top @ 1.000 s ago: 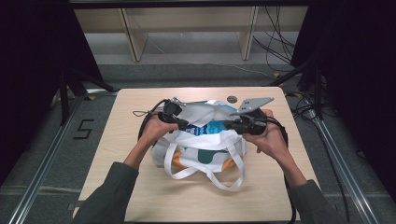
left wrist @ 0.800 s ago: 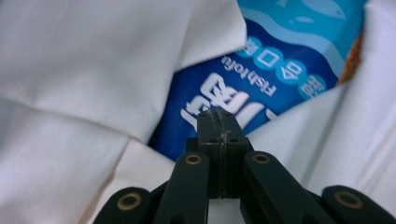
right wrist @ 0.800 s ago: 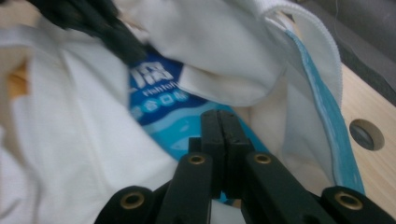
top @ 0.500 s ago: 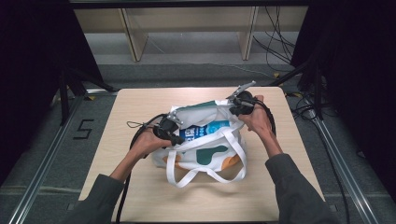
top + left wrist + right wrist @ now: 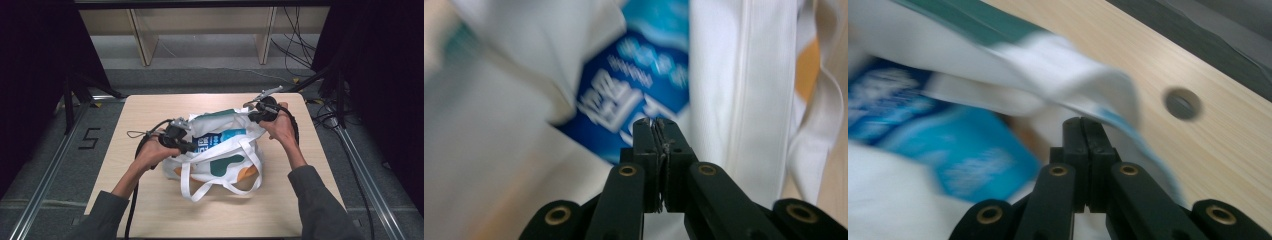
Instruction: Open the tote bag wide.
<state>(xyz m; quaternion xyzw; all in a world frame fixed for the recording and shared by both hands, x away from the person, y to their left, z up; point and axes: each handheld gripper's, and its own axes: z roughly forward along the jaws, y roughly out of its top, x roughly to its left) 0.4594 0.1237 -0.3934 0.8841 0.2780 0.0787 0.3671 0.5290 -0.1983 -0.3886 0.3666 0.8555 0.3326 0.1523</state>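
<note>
Both grippers drew apart, fingers pinching the tote bag [image 5: 220, 160] rim, spreading it wide

The bag [image 5: 220, 160] is soft matt cloth, creased, with flat woven straps [image 5: 200, 187]. Between the two grippers, a blue packet [image 5: 220, 140] inside it looks glossy (probably plastic film). Both the left gripper [image 5: 655, 125] and right gripper [image 5: 1083, 122] are matt black plastic with brass-coloured rivets. The table [image 5: 150, 107] beneath is smooth pale wood.
</note>
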